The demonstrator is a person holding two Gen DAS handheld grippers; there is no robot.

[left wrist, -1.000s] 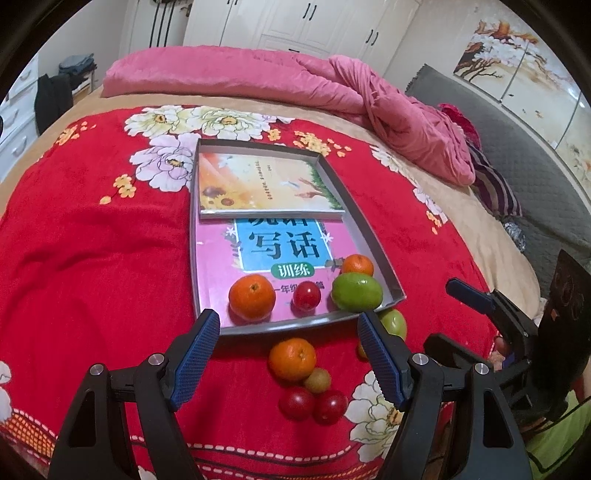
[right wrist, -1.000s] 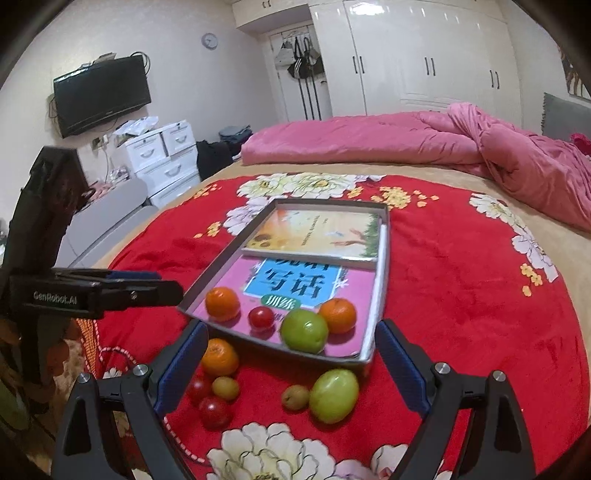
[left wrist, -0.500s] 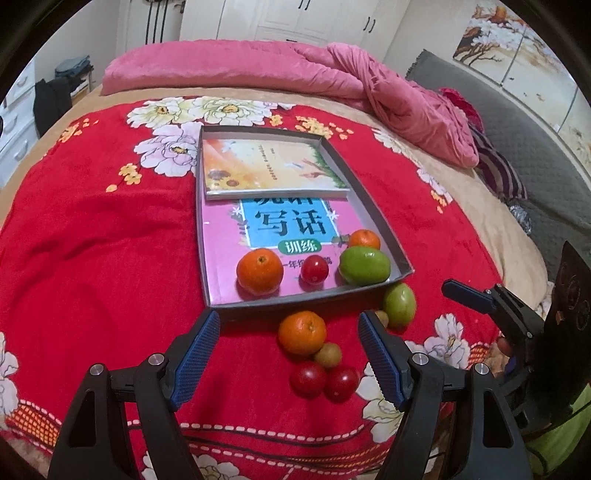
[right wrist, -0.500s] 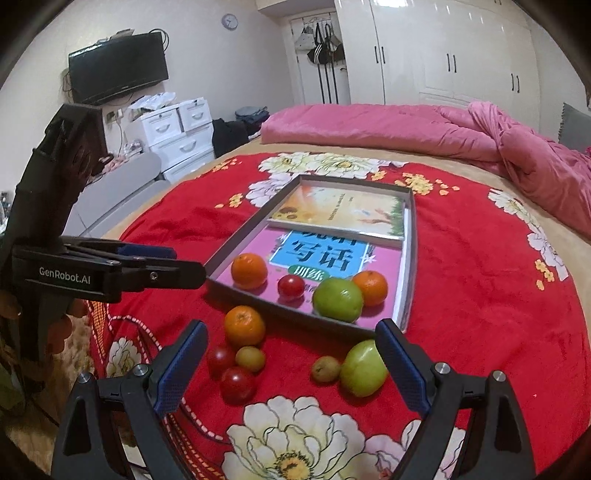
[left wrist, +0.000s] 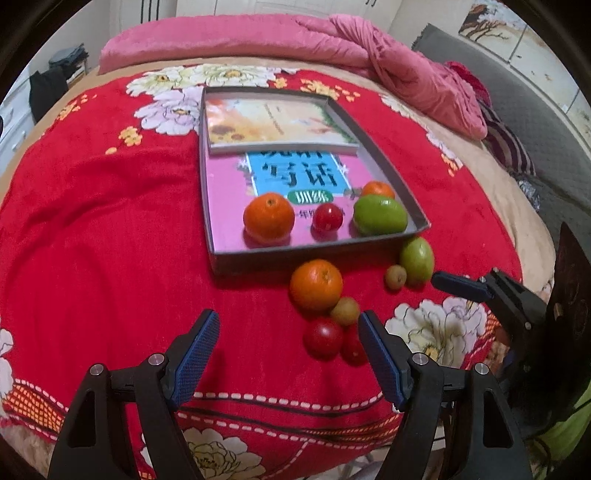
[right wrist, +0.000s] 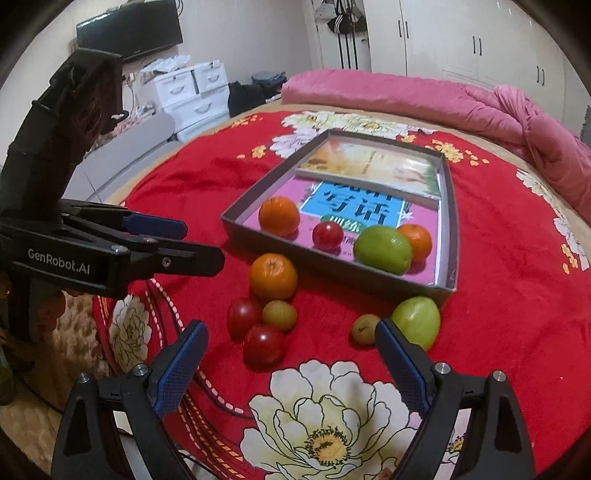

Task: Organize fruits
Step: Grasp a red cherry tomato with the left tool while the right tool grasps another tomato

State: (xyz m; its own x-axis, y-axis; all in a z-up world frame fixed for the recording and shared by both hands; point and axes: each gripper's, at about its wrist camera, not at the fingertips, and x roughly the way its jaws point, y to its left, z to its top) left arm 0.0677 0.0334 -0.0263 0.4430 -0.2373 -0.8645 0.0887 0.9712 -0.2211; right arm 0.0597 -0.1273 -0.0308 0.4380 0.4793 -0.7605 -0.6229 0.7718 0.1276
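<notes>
A grey tray on the red bedspread holds two books, two oranges, a red fruit and a green fruit. In front of the tray lie an orange, two red fruits, two small olive fruits and a green fruit. My left gripper is open and empty, left of the loose fruits. My right gripper is open and empty, just before them.
The red flowered bedspread covers the bed. A pink quilt lies bunched at the far end. White drawers and a TV stand off the bed's left side. The left gripper shows in the right wrist view.
Both grippers have pulled back and lifted; the tray and loose fruits sit farther ahead in both views. No fruit has moved. Both grippers stay open.
</notes>
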